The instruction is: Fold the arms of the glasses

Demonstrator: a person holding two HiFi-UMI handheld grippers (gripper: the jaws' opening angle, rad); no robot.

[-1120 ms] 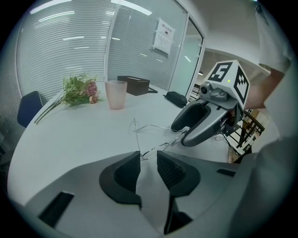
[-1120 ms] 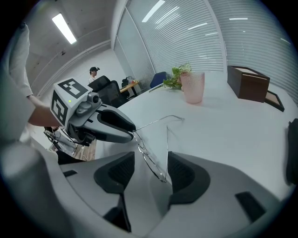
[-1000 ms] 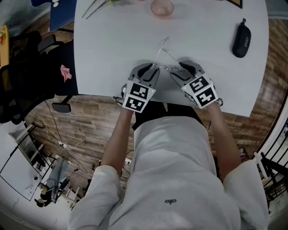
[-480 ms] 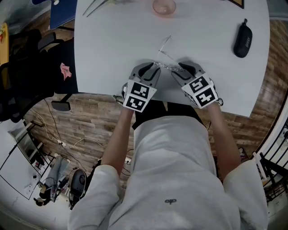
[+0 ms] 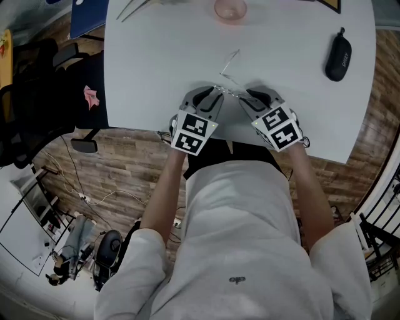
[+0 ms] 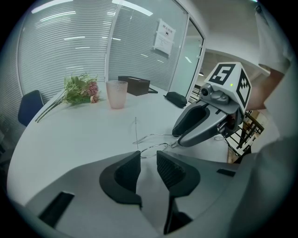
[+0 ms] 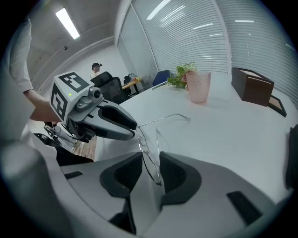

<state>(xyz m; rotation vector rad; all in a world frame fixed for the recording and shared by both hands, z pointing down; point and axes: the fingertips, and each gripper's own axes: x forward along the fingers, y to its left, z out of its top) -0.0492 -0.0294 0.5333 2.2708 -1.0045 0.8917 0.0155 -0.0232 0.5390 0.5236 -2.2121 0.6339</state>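
Thin wire-rimmed glasses (image 5: pixel 229 86) lie near the front edge of the white table (image 5: pixel 156 56), one arm pointing away across it (image 5: pixel 232 59). My left gripper (image 5: pixel 216 94) is shut on the left end of the frame; in the left gripper view the rim (image 6: pixel 153 148) runs in between its pads (image 6: pixel 148 157). My right gripper (image 5: pixel 245 95) has just been closing and its jaws now stand against the other lens (image 7: pixel 148 151), which sits edge-on between the pads (image 7: pixel 150 161). Each gripper shows in the other's view, the right (image 6: pixel 205 123) and the left (image 7: pixel 116 123).
A pink cup (image 5: pixel 229 9) stands at the table's far edge, a black glasses case (image 5: pixel 335 56) to the right. Flowers (image 6: pixel 79 89) and a brown box (image 7: pixel 253 86) lie at the back. A black chair (image 5: pixel 37 106) stands left of the table.
The right gripper's jaws have narrowed onto the lens. Both hands and the glasses have stayed where they were.
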